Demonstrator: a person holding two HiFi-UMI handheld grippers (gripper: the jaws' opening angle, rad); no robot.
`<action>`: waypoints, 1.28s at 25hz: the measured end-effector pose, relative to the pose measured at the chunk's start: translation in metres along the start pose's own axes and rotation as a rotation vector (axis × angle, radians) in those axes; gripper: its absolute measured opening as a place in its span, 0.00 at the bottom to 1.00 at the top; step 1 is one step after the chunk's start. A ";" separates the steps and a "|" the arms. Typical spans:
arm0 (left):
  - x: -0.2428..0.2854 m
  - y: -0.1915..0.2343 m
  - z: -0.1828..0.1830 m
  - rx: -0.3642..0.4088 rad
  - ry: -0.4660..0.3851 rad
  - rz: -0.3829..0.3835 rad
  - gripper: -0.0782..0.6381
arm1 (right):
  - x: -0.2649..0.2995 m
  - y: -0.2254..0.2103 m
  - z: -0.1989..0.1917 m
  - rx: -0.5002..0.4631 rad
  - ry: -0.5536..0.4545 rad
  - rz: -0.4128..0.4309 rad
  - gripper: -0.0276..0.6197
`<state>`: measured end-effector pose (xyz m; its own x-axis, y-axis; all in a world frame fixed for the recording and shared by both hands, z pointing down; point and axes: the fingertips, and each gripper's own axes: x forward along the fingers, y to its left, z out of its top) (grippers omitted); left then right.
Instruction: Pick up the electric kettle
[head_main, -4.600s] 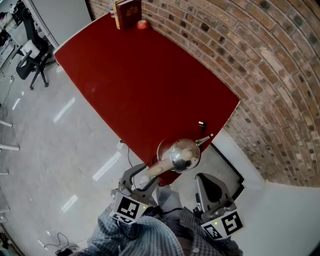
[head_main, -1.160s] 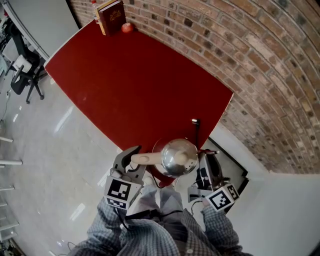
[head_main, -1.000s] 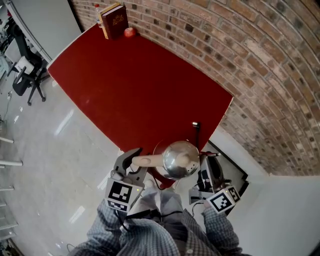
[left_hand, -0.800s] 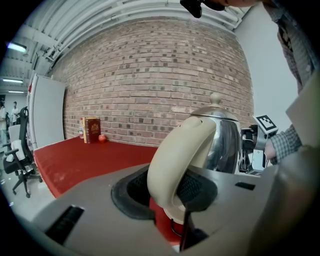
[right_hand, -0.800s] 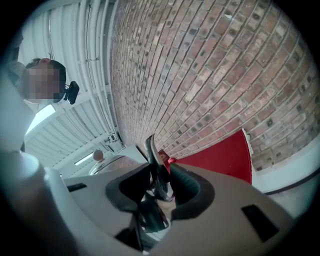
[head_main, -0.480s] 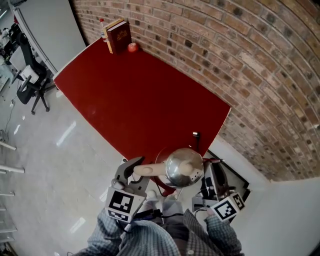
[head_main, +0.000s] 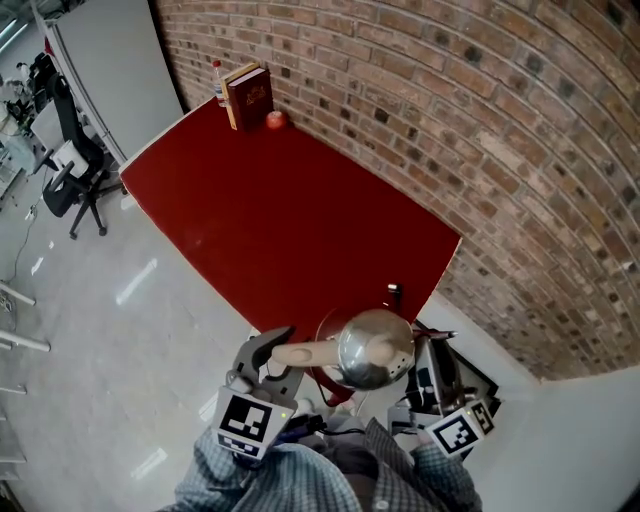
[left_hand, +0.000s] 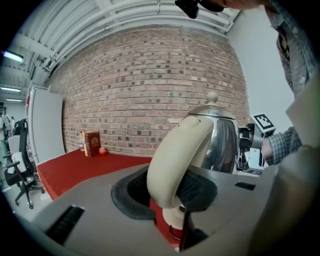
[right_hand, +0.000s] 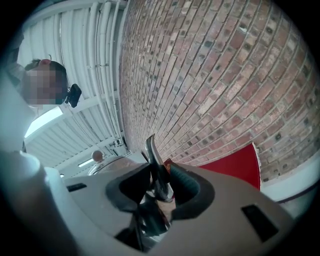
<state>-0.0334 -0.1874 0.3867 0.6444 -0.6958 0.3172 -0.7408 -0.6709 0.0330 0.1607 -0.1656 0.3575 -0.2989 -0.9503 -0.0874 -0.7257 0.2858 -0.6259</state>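
A person, seen from above, holds a steel electric kettle (head_main: 377, 347) between two hand-held tools at the near edge of a red tabletop (head_main: 290, 220) beside a brick wall (head_main: 480, 120). The left tool (head_main: 270, 355) is clamped on the kettle's cream handle (left_hand: 175, 155) and the right tool (head_main: 433, 355) pinches the slim metal spout (right_hand: 152, 155) on the opposite side; whether the kettle's base is clear of the surface cannot be told. At the tabletop's far end a dark red book (head_main: 250, 93) stands upright, with a small bottle (head_main: 217, 80) just left of it and a red round object (head_main: 276, 120) just right.
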 end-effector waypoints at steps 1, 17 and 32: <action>-0.001 -0.001 0.001 -0.002 -0.001 -0.003 0.25 | -0.001 0.002 0.001 -0.003 0.000 0.003 0.23; -0.023 0.004 0.011 -0.033 -0.034 0.034 0.25 | 0.006 0.028 0.009 -0.045 0.021 0.062 0.23; -0.019 0.000 0.010 -0.021 -0.022 0.014 0.25 | 0.002 0.022 0.008 -0.053 0.023 0.040 0.23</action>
<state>-0.0440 -0.1766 0.3716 0.6379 -0.7107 0.2965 -0.7533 -0.6559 0.0485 0.1488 -0.1620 0.3371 -0.3415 -0.9352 -0.0934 -0.7449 0.3299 -0.5799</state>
